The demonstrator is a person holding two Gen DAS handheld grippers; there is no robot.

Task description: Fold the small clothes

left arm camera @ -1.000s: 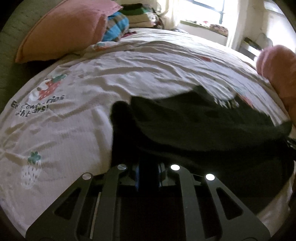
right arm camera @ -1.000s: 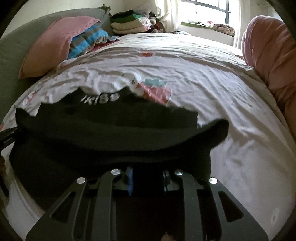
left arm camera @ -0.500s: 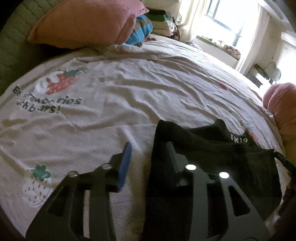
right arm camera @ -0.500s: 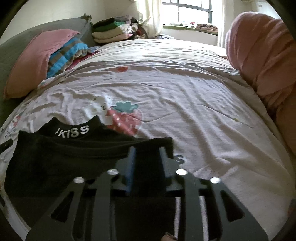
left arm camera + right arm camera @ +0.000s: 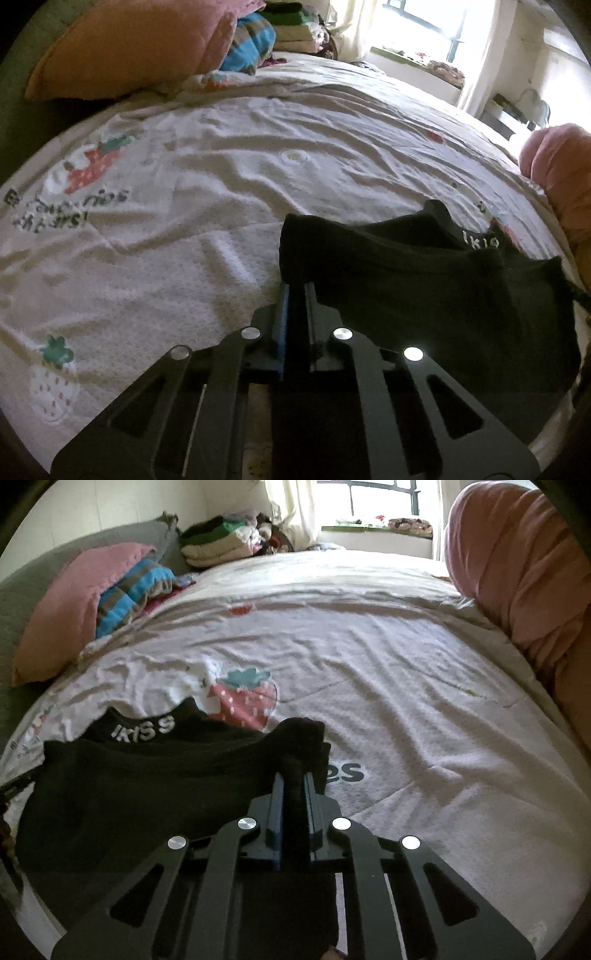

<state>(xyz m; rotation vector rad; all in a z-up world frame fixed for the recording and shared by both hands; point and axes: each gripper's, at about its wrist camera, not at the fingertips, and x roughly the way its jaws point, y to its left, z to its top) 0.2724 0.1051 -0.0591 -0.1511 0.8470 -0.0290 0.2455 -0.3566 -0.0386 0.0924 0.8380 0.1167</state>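
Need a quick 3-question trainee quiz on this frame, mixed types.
1. True or false: the left gripper is shut on the black fabric garment with white lettering.
2. What does the right gripper pinch? A) pink pillow B) the garment's corner C) nothing
3. The garment lies on a white bedsheet printed with ____.

Key: 1 true; 2 B; 3 strawberries

The left hand-held gripper [image 5: 295, 291] pinches a corner of the black garment [image 5: 436, 295] above the strawberry-print bedsheet [image 5: 229, 184].
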